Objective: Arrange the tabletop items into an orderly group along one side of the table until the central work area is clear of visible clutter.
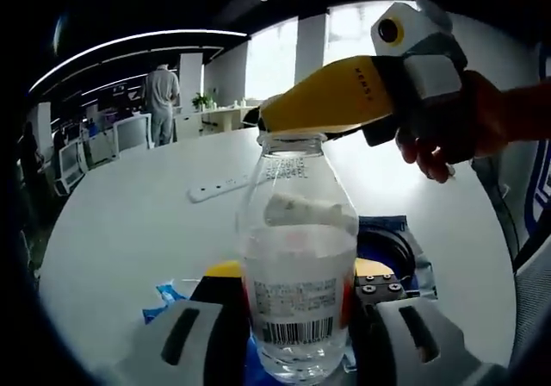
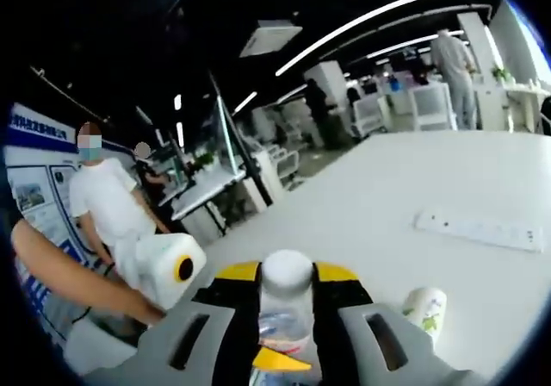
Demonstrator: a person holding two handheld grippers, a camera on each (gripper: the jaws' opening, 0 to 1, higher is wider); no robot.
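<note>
In the left gripper view, the left gripper (image 1: 293,330) clamps the body of a clear plastic water bottle with a white barcode label (image 1: 295,291), upright at six o'clock over the round white table (image 1: 120,231). The right gripper (image 1: 284,121) — yellow-jawed, entering from two o'clock — meets the bottle's neck. In the right gripper view, its jaws pinch the bottle's white cap (image 2: 286,271). A white power strip (image 2: 479,228) lies at three o'clock; a small white printed cup (image 2: 426,308) sits at five o'clock.
</note>
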